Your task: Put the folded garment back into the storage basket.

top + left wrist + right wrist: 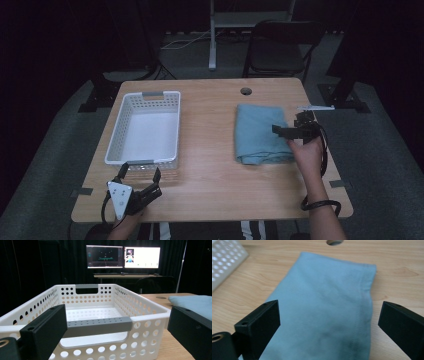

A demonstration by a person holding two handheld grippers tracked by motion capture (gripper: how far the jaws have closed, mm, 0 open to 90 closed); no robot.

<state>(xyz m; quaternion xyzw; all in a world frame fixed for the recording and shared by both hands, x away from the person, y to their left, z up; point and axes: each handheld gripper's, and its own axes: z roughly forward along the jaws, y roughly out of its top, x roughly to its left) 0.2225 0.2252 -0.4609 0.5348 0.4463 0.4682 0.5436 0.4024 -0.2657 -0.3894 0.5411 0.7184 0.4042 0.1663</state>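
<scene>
A folded light blue cloth (pixel 260 132) lies on the right half of the wooden table (pixel 210 160). My right gripper (pixel 291 126) hovers over the cloth's right edge, open, with nothing between its jaws. In the right gripper view the cloth (pixel 324 290) spreads out below the wide-apart jaws of the right gripper (pixel 329 322). An empty white perforated basket (pixel 117 130) stands on the left half. My left gripper (pixel 140 171) stands open just in front of the basket's near wall. The left gripper view looks past the left gripper (pixel 117 325) at the basket (pixel 147 315) and its grey handle.
A cable hole (pixel 245 91) sits at the table's far edge. A thin white strip (pixel 315 107) lies at the far right edge. Behind the table stand a folding chair (pixel 280 47) and a desk with two lit monitors (pixel 122 257).
</scene>
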